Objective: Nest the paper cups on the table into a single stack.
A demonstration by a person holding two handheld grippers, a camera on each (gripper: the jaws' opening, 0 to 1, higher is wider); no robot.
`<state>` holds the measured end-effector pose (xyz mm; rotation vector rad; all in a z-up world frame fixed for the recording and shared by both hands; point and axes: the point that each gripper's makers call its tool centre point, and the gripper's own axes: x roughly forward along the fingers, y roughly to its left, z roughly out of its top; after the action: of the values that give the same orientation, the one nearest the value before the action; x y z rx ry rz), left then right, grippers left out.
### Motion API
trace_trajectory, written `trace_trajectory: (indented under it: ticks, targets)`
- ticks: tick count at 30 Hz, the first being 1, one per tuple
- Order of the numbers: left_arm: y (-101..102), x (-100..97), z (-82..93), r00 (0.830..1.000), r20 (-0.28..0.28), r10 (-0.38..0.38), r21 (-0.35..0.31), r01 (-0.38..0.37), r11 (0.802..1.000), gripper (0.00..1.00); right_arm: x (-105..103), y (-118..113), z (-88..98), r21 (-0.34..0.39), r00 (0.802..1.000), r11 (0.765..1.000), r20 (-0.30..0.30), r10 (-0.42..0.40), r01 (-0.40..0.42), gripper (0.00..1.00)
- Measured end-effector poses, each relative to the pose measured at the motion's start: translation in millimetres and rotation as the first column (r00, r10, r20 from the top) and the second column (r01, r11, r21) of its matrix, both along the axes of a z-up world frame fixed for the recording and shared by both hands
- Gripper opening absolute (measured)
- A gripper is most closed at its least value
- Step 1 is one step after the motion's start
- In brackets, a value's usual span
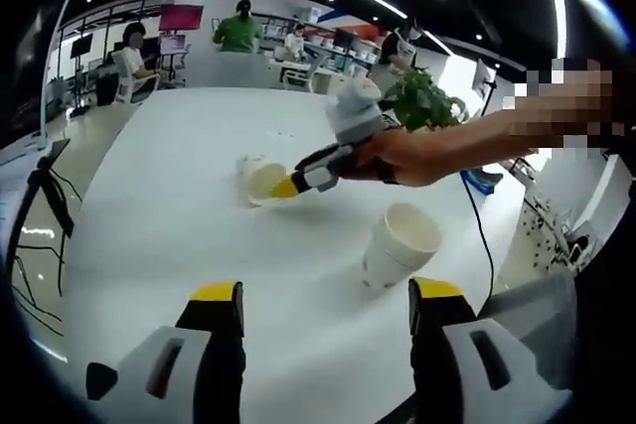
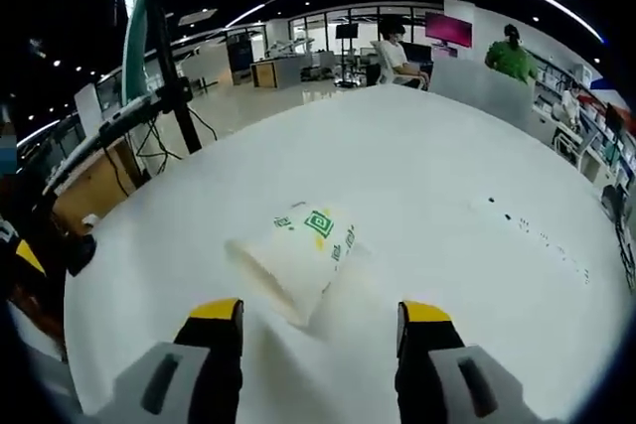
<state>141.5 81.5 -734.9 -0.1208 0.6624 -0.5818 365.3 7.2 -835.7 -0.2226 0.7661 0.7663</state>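
Right gripper (image 1: 288, 186), jaws spread and empty, noses toward the tipped paper cup (image 2: 298, 255) mid-tabletop (image 2: 447, 176), likely to grasp it; left gripper (image 1: 323, 305) waits open near the upright cup stack (image 1: 397, 245).

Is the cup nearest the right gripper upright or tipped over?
Tipped over: the cup lies on its side on the table, mouth toward the right gripper.

In the left gripper view, the left gripper (image 1: 325, 307) is held low with its yellow-tipped jaws spread wide. The right gripper (image 1: 298, 182) is gripped by a hand (image 1: 402, 158) on an outstretched arm. In the right gripper view, its jaws are parted.
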Motion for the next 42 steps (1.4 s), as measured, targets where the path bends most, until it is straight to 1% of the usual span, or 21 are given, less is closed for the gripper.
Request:
trace_trajectory:
  ticks: [5,9,12,15,17,19,21,22,24,27,35,36,37,39,40,42]
  targets:
    - [4,-2.3,-3.4,1.0,-0.009,0.009,0.004,-0.009,1.0,0.65,4,10,0.8,0.036,0.999,0.999,0.025,-0.03,0.029,0.56]
    - [6,-5.2,-8.1,1.0,-0.019,0.009,0.024,-0.009,1.0,0.65,5,17,-1.6,0.044,0.999,0.998,0.027,-0.045,0.043,0.52]
    - [5,-4.9,-6.5,1.0,-0.016,0.018,0.015,-0.018,1.0,0.66,4,21,1.5,0.067,0.997,0.996,0.031,-0.065,0.062,0.49]
    - [2,-2.3,-6.3,1.0,-0.014,0.017,0.014,-0.017,1.0,0.66,6,24,0.3,0.061,0.996,0.996,0.049,-0.071,0.068,0.37]
    - [1,-1.3,-4.8,1.0,-0.011,0.018,0.012,-0.018,1.0,0.66,5,23,3.8,0.045,0.994,0.996,0.063,-0.084,0.081,0.23]
    - [1,-0.1,-2.5,1.0,-0.006,0.022,0.007,-0.022,1.0,0.66,8,22,8.4,0.047,0.991,0.994,0.08,-0.105,0.101,0.09]
    - [1,0.2,-2.0,1.0,-0.004,0.028,0.006,-0.028,1.0,0.66,9,22,12.0,0.053,0.99,0.992,0.08,-0.12,0.116,0.0]
    - [2,-0.3,-2.5,1.0,-0.006,0.031,0.005,-0.031,1.0,0.65,11,20,14.5,0.05,0.987,0.991,0.089,-0.13,0.126,0.0]
    - [2,-1.6,-3.2,0.999,-0.009,0.033,0.008,-0.033,0.999,0.65,13,21,17.3,0.066,0.987,0.988,0.073,-0.142,0.137,0.0]
    - [4,-4.5,-2.4,0.999,-0.008,0.041,0.007,-0.041,0.999,0.65,14,18,20.6,0.054,0.987,0.989,0.078,-0.142,0.138,0.0]
    - [5,-6.9,-2.0,0.999,-0.005,0.042,0.013,-0.042,0.999,0.65,11,11,32.7,0.064,0.989,0.99,0.064,-0.133,0.129,0.0]
    - [4,-6.8,-1.7,0.999,-0.004,0.04,0.01,-0.04,0.999,0.65,10,10,35.9,0.08,0.989,0.988,0.055,-0.138,0.133,0.0]
    - [2,-6.4,-1.6,0.999,-0.002,0.035,0.011,-0.035,0.999,0.65,8,11,39.8,0.124,0.988,0.981,0.02,-0.15,0.146,0.0]
    - [0,-6.0,-2.0,0.999,0.0,0.033,0.011,-0.033,0.999,0.65,7,7,43.1,0.109,0.99,0.985,0.032,-0.139,0.134,0.0]
    - [0,-5.7,-1.9,0.999,0.001,0.034,0.008,-0.034,0.999,0.65,3,4,46.4,0.088,0.992,0.99,0.048,-0.117,0.112,0.0]
    - [-3,-4.1,-2.2,0.999,0.003,0.034,-0.001,-0.034,0.999,0.65,3,1,46.9,0.083,0.993,0.991,0.044,-0.106,0.102,0.0]
